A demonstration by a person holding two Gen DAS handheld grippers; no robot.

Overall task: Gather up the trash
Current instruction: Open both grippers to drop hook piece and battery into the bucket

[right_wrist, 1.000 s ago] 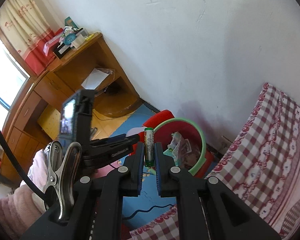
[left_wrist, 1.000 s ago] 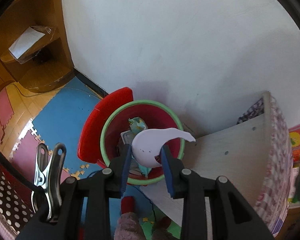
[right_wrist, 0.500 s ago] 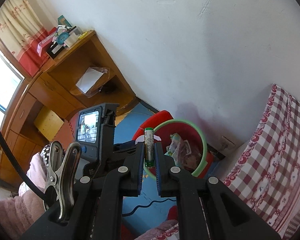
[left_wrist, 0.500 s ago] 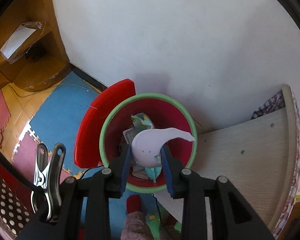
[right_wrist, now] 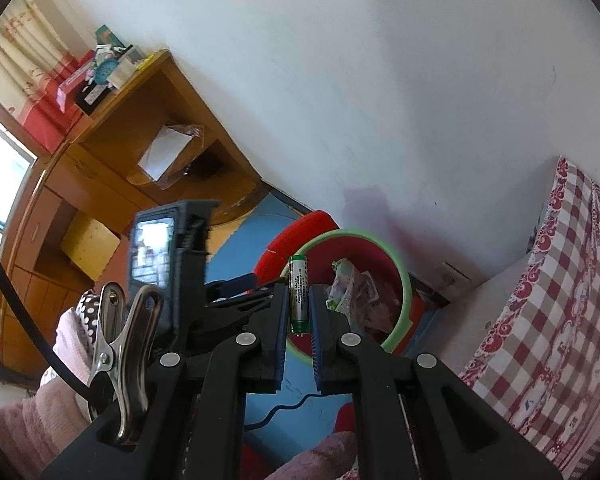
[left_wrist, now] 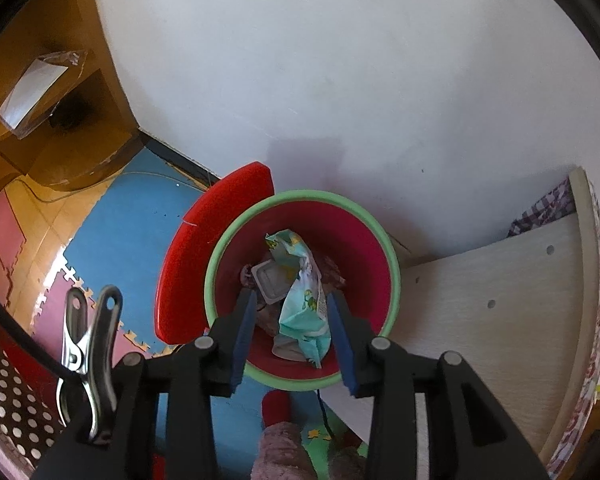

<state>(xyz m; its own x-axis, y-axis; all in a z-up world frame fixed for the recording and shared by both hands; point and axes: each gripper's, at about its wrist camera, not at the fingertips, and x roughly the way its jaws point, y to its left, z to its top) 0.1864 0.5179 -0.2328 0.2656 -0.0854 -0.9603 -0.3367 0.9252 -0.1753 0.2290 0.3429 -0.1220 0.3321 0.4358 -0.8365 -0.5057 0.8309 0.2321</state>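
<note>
A red trash bin with a green rim [left_wrist: 220, 256] stands on the floor by the white wall, its red lid [left_wrist: 196, 248] tipped open to the left. It holds a teal printed wrapper [left_wrist: 304, 304], a white plastic tray [left_wrist: 270, 282] and other scraps. My left gripper [left_wrist: 294, 312] is open and empty right above the bin. My right gripper [right_wrist: 299, 308] is shut on a green and white battery [right_wrist: 299, 294], held upright to the left of the bin [right_wrist: 406, 292]. The left gripper [right_wrist: 236, 284] also shows in the right wrist view.
A wooden desk with shelves [right_wrist: 112, 152] stands left along the wall. A bed with a red checked cover [right_wrist: 556, 312] and a pale board side [left_wrist: 488, 304] is on the right. Blue foam mats [left_wrist: 128, 216] and a black cable [right_wrist: 284, 408] lie on the floor.
My left gripper has opened and the white scrap it held is gone from its jaws. It has moved over the bin. My right gripper still holds the battery.
</note>
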